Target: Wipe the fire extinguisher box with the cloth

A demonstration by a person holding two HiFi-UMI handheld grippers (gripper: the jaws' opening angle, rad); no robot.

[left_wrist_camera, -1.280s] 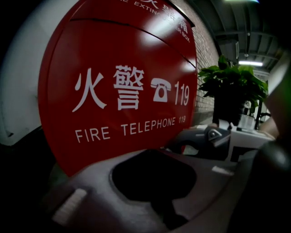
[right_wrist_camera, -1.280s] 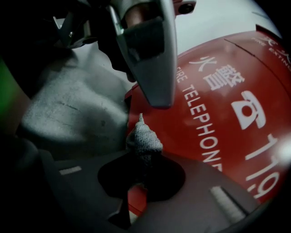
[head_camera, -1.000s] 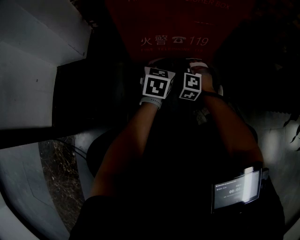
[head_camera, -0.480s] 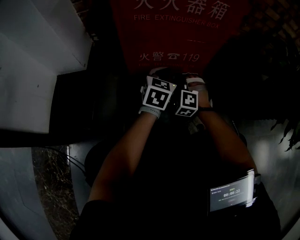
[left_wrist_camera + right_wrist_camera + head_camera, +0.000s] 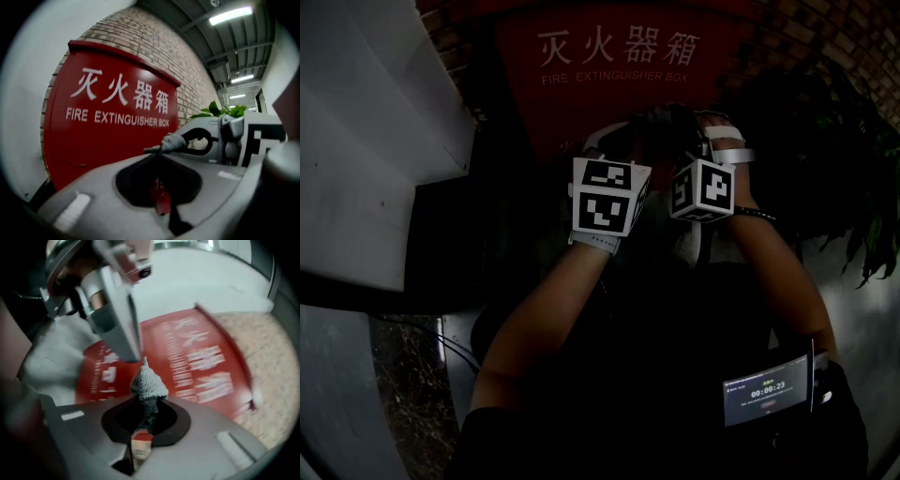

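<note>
Jaws of both grippers are closed on the cloth [image 5: 149, 383]: our right gripper [image 5: 146, 399] pinches a grey knitted tuft, and our left gripper [image 5: 160, 151] nips its tip. We hold it close before the red box [image 5: 108, 145], below the white lettering [image 5: 117, 117].

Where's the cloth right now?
In the right gripper view, the cloth is pinched in the right gripper, its tip at the left gripper, before the red box.

Straight ahead the fire extinguisher box [image 5: 581, 103] blocks the way, its red lettered face bare to reach. A white wall [image 5: 375, 141] closes the left side; plant leaves [image 5: 853, 169] crowd in on the right.
</note>
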